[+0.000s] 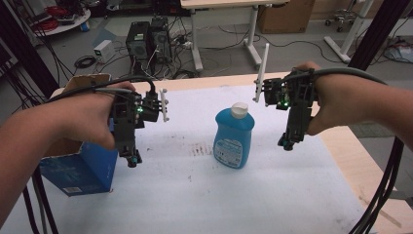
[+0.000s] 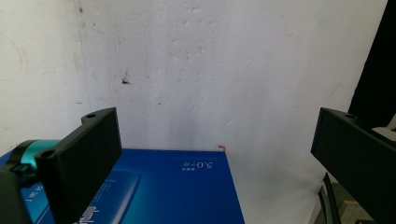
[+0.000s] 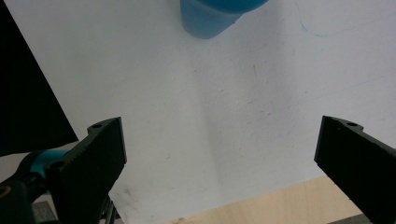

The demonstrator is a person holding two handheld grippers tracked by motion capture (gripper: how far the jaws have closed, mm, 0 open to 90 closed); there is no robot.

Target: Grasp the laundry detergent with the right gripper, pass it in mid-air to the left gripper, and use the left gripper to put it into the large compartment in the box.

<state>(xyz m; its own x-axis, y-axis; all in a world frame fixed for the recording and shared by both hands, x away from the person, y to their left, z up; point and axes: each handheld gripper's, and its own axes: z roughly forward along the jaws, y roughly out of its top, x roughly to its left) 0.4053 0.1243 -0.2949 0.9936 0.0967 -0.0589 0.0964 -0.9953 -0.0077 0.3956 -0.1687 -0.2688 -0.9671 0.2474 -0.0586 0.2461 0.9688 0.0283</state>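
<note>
A blue bottle [image 1: 234, 136] with a white cap stands upright in the middle of the white sheet [image 1: 204, 195]. To its left, my left gripper [image 1: 131, 158] hangs over the near corner of a blue box [image 1: 83, 168]. In the left gripper view its jaws [image 2: 217, 126] stand wide open with nothing between them, above the blue box [image 2: 182, 186]. Right of the bottle, my right gripper [image 1: 287, 142] is held above the sheet. Its jaws [image 3: 220, 130] are wide open and empty, and the bottle's base [image 3: 210, 16] lies ahead of them at the top edge.
The wooden table [image 1: 360, 165] shows as a bare strip right of the sheet, and its edge [image 3: 280, 205] lies just under the right gripper. Cables trail from both hands. Beyond the table, computers [image 1: 148, 41] and desk legs stand on the floor.
</note>
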